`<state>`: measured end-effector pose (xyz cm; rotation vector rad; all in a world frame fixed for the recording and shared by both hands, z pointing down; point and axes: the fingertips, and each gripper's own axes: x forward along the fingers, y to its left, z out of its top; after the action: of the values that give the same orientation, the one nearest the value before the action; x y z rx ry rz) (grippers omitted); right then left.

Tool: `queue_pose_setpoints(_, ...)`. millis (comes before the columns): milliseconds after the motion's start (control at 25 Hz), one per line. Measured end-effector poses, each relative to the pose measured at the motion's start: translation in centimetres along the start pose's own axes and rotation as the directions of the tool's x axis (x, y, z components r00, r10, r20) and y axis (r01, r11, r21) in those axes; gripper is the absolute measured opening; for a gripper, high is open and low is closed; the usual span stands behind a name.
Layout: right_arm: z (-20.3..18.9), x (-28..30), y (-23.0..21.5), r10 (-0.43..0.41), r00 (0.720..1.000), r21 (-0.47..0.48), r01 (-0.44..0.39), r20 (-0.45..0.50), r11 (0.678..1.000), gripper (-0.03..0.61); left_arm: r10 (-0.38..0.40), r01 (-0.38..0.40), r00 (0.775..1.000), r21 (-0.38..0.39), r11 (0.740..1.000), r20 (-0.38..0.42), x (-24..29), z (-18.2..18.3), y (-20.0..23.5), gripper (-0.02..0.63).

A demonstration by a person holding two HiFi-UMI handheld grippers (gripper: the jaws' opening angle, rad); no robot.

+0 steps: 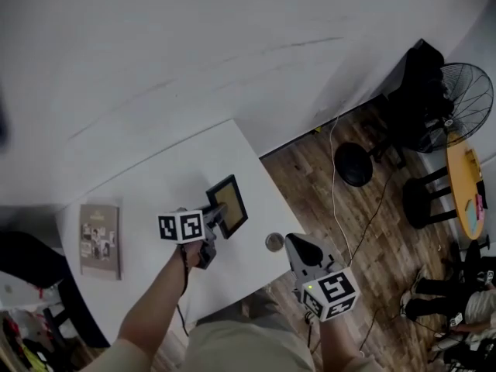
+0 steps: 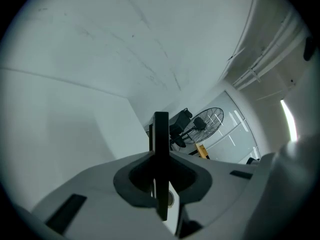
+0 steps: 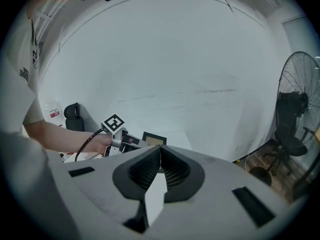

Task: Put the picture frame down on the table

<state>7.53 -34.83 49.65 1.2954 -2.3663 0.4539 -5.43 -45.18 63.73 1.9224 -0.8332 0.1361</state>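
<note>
The picture frame (image 1: 230, 204) has a black border around a tan picture. My left gripper (image 1: 219, 217) is shut on its lower edge and holds it tilted above the white table (image 1: 147, 196). In the left gripper view the frame (image 2: 161, 149) stands edge-on, pinched between the two jaws of the left gripper (image 2: 160, 176). My right gripper (image 1: 300, 248) hovers near the table's right edge, shut with nothing in it. The right gripper view shows the right gripper (image 3: 160, 151) with its jaws closed together, and the frame (image 3: 154, 138) beyond them.
A booklet (image 1: 100, 240) lies on the table's left side. A small round object (image 1: 274, 242) sits by the right edge. On the wooden floor to the right are a black stool (image 1: 354, 163), a standing fan (image 1: 459, 105) and a yellow round table (image 1: 465, 188).
</note>
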Motion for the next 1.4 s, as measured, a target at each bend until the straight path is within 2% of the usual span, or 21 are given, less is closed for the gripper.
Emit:
queue_pose_setpoints(240,-1.1,2.5,-2.0,0.036,0.998,0.017,-0.035,-0.048,0.999,0.023,0.024,-0.028,0.998,-0.070,0.997,-0.057,3.8,-1.1,2.5,0.060)
queue_pose_setpoints(400,-1.5,3.7,-3.5,0.038,0.998,0.016,-0.037,-0.059,0.999,0.023,0.010,-0.018,0.997,-0.108,0.994,-0.073,5.7,-1.0,3.6,0.060)
queue_pose_setpoints(520,-1.7,4.4,-4.3,0.039,0.998,0.020,-0.039,-0.050,0.999,0.023,0.062,-0.074,0.993,-0.118,0.990,-0.098,7.1,-1.0,5.1,0.067)
queue_pose_setpoints(760,-3.1,5.1,-5.7,0.047,0.996,0.031,-0.045,-0.080,0.999,0.023,0.225,-0.232,0.966,-0.043,0.972,-0.124,9.5,-1.0,7.8,0.102)
queue_pose_setpoints(920,-4.4,5.2,-6.5,0.042,0.994,0.031,-0.039,-0.099,0.999,0.023,0.314,-0.309,0.939,0.058,0.949,-0.138,10.4,-0.9,8.5,0.151)
queue_pose_setpoints(1000,-4.9,5.2,-6.8,0.041,0.993,0.032,-0.037,-0.107,0.999,0.023,0.373,-0.358,0.917,0.119,0.926,-0.145,10.8,-0.8,9.1,0.188)
queue_pose_setpoints(1120,-5.4,5.1,-7.1,0.038,0.993,0.030,-0.035,-0.107,0.999,0.023,0.488,-0.453,0.861,0.220,0.864,-0.143,10.8,-0.7,10.3,0.219)
queue_pose_setpoints(1200,-5.6,5.0,-7.6,0.020,0.996,0.024,-0.018,-0.090,1.000,0.023,0.532,-0.489,0.836,0.257,0.833,-0.136,10.8,-0.7,10.7,0.233)
queue_pose_setpoints(1400,-6.0,4.6,-8.8,-0.002,0.997,0.024,0.004,-0.083,1.000,0.023,0.536,-0.495,0.836,0.259,0.829,-0.119,10.6,-0.7,9.9,0.239)
